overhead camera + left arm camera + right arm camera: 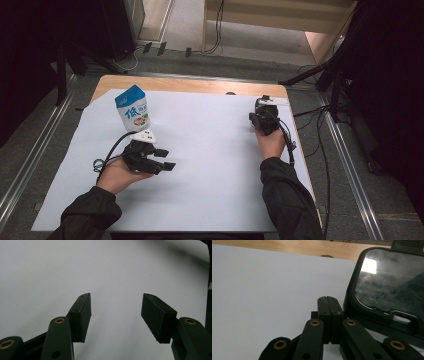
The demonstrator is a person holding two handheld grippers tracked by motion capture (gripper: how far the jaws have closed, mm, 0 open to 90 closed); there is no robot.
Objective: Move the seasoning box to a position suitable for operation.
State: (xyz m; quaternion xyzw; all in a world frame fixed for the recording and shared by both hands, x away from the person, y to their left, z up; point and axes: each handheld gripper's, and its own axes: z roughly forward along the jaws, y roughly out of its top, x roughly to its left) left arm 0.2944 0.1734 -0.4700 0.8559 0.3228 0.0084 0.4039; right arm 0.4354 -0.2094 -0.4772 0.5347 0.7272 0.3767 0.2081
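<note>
High view: left gripper near edge, jaws spread, nothing between them, pointing right over smooth white sheet. Milk carton, gable-top, glossy blue-white card, upright just behind it, apart. Looks like pre-grasp; next needs turning jaws toward carton. Right gripper clenched empty, beside black glossy device.

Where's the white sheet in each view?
High view: white sheet covers most of the tabletop.
Left gripper view: background behind the left gripper's open jaws.
Right gripper view: left and centre, under the right gripper's shut jaws.
Landmark: wooden strip along its far edge, high and right gripper views.
</note>
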